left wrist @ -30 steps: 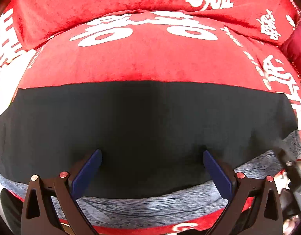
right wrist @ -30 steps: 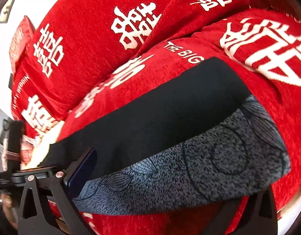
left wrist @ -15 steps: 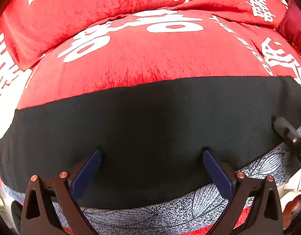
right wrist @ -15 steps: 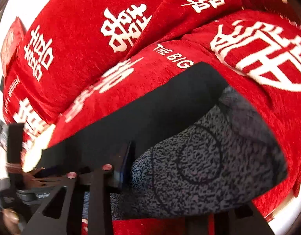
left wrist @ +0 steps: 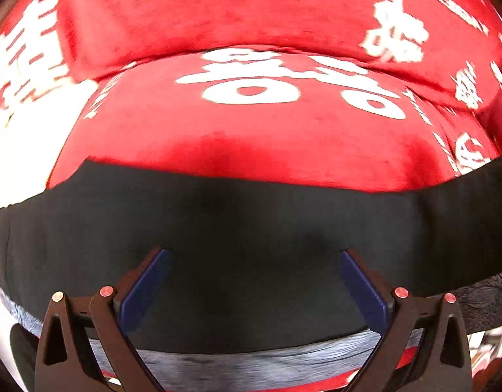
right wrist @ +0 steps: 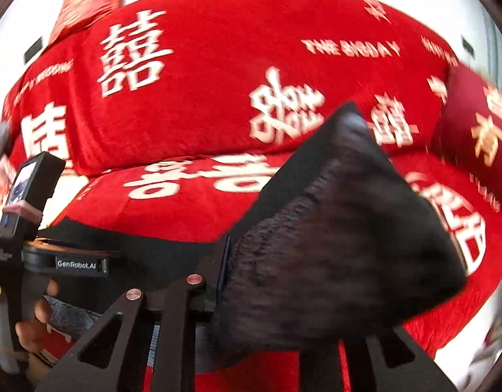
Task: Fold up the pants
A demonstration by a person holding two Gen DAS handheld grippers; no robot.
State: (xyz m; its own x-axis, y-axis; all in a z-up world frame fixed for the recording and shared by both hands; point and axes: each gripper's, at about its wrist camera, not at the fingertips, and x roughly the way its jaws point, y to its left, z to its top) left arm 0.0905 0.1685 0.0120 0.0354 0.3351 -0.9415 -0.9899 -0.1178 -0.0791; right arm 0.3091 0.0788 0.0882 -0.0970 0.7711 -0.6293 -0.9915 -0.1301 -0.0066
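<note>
Closing on the pants [right wrist: 332, 245], your right gripper [right wrist: 251, 277] now pinches one end of them: a second ago its jaws stood wide over the flat cloth, they have just been closing, and the grey patterned fabric is bunched between them. That end has come up off the red sofa [right wrist: 202, 98] and hangs as a raised, tilted flap, where earlier it lay flat. Your left gripper [left wrist: 254, 281] is spread, as it was, poised over the black stretch of the pants; whether its fingers touch the cloth cannot be told. Its view has slid along the garment since half a second ago. The rest of the pants lies across the seat cushion, black above, grey strip along the near edge. Judgement: the fold is begun but not laid. Carrying the lifted end over the flat part appears to be next. The single-sided grip could let the flap twist.
</note>
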